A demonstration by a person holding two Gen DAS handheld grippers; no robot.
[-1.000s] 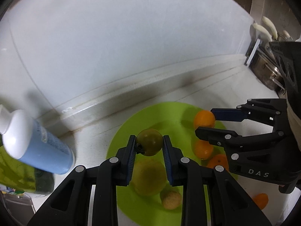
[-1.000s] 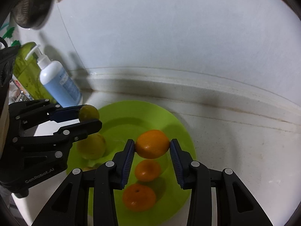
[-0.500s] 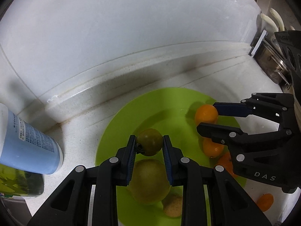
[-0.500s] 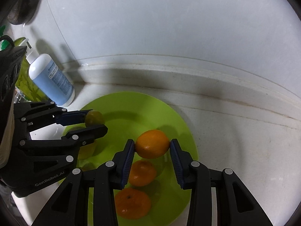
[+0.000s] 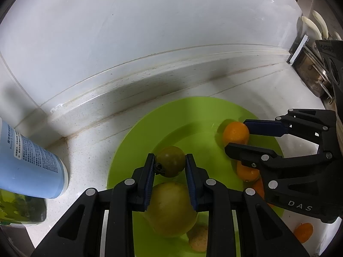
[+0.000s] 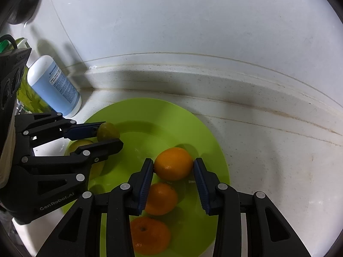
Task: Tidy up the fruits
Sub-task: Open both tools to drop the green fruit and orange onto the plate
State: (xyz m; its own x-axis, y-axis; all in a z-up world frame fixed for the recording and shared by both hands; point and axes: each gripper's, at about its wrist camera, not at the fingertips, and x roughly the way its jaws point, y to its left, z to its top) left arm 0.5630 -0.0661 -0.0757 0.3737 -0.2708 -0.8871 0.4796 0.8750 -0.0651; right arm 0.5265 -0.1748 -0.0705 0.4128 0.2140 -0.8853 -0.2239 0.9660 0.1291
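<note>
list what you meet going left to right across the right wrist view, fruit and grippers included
blue bottle → left gripper shut on the small green fruit → right gripper with its fingers around the orange, over the green plate → bare white counter

I count four oranges: one (image 6: 173, 163) between my right jaws, two on the green plate (image 6: 163, 115) below it, the nearer (image 6: 160, 198) and the nearest (image 6: 150, 235), and one (image 5: 303, 232) off the plate on the tabletop (image 5: 90, 141). One small green fruit (image 5: 170, 163) sits in my left jaws. One large yellow-green fruit (image 5: 171, 209) lies on the plate, and one small tan round fruit (image 5: 198, 238) beside it. One plate. One blue bottle (image 6: 54, 85).
</note>
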